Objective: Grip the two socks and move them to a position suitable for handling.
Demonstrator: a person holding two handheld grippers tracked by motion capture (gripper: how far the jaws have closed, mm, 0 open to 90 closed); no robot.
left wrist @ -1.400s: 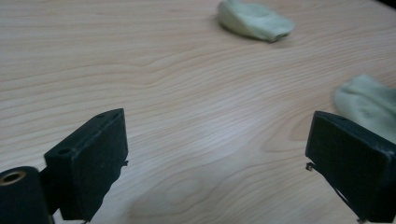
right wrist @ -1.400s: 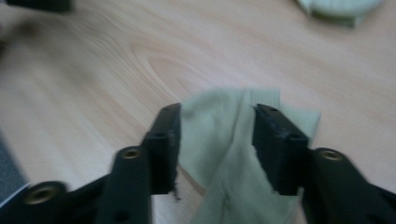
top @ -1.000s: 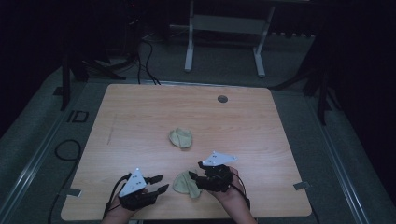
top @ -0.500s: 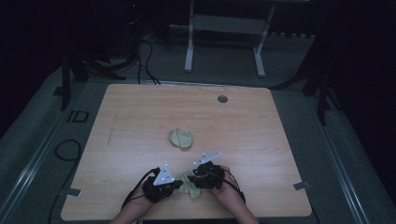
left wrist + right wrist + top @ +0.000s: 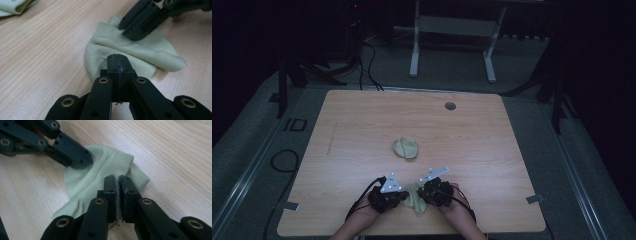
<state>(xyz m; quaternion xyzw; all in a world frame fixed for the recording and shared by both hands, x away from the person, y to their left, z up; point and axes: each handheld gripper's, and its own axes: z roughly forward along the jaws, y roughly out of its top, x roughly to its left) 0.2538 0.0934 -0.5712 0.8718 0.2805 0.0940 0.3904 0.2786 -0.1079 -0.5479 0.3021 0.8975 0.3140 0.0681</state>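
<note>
The left gripper and right gripper are meeting over a pale green sock near the table's front edge, one at each side of it. In the left gripper view the left gripper is showing its jaws pressed tight together, their tips sitting on the sock's near edge; whether any cloth is caught between them cannot be told. The right gripper is lying farther off, at the sock's far edge.

In the right gripper view the right gripper has just been closing, and its jaws are pinching the sock's ribbed cuff, a thin strip of fabric showing between them. The left gripper is touching the sock at its far left side.

A second sock is lying crumpled beyond both grippers, well apart, toward the table's middle.
</note>
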